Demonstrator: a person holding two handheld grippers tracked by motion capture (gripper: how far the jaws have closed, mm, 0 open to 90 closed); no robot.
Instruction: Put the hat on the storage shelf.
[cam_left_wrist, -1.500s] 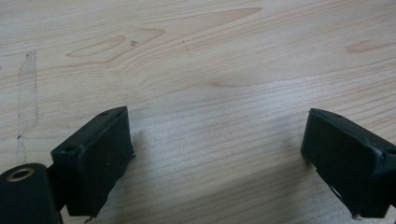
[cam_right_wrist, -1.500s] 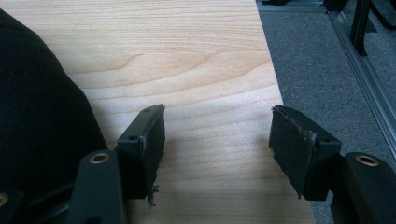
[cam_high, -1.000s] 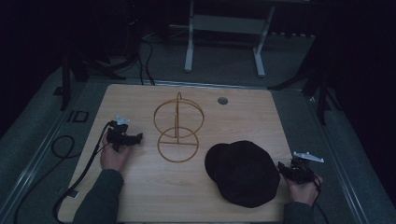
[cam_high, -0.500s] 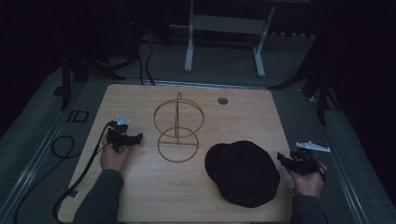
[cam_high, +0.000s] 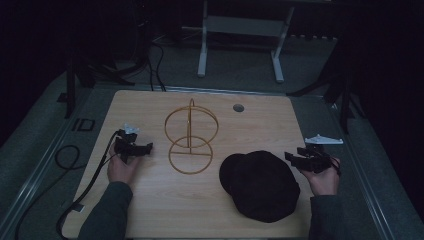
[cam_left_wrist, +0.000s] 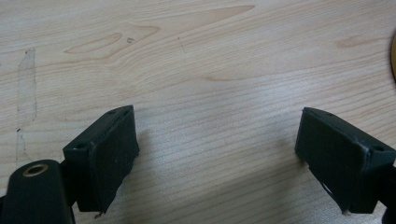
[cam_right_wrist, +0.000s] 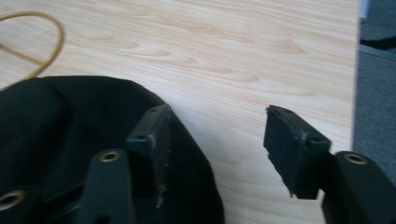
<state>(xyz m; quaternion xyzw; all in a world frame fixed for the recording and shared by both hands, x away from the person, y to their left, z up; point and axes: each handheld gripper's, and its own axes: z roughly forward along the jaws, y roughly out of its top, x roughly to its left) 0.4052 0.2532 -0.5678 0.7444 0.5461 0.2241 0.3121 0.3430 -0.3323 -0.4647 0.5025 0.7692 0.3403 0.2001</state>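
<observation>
Lying on the right half of the wooden desk (cam_high: 150, 210), toward the near edge, a black cap (cam_high: 260, 186) is flat beside a gold wire stand (cam_high: 191, 141), which rises near the middle with an upright ring over a flat ring base. The right tool (cam_high: 294, 159) is held at the cap's right rim; in the right gripper view its jaws are spread, one jaw over the black cloth (cam_right_wrist: 70, 140) and the other over bare wood, nothing pinched between them. A curve of the gold wire (cam_right_wrist: 42, 42) shows at that view's upper left. The left tool (cam_high: 145, 148) rests at the desk's left side, apart from the stand, its cable (cam_high: 92, 175) trailing off the near-left edge. Its jaws are also spread wide over bare wood (cam_left_wrist: 210, 70), holding nothing.
</observation>
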